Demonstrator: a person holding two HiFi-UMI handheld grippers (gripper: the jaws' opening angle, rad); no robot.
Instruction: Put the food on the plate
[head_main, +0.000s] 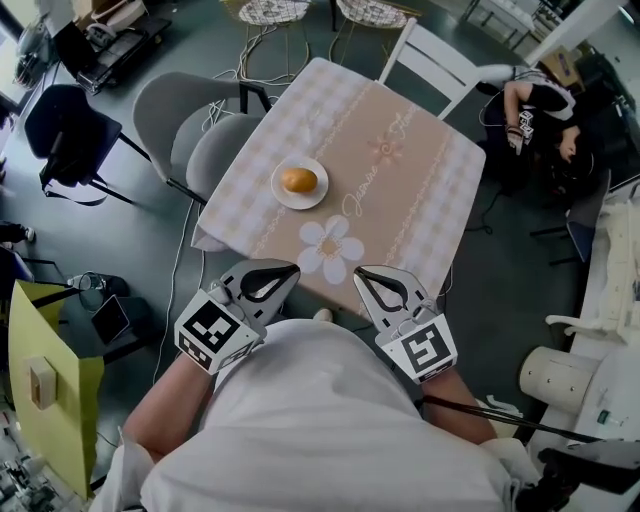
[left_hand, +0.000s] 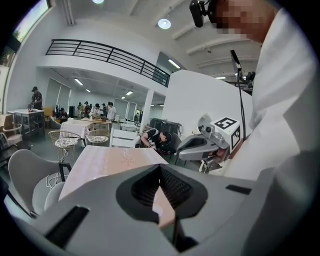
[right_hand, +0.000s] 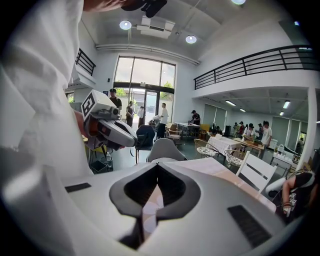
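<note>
1. the food (head_main: 299, 180), a rounded orange-yellow piece that could have been a bun or a fruit (too small in the head view to tell), lay in the middle of a small white plate (head_main: 281, 194).
2. the plate sat on the worktop (head_main: 410, 190), which was covered by a pale checked cloth with a large white flower print (head_main: 330, 248) near the person's edge.
3. the left gripper (head_main: 291, 268) was held close to the person's torso, at the near edge of the worktop and well apart from the plate. its jaws were pressed together with nothing between them.
4. the right gripper (head_main: 361, 272) was beside it at the same height, also drawn back toward the body. its jaws met at the tips and held nothing.
5. a grey chair (head_main: 180, 115) stood at the worktop's left side and a white slatted chair (head_main: 440, 60) at its far corner.
6. a person in dark clothes (head_main: 540, 105) was bent over beyond the white chair.
</note>
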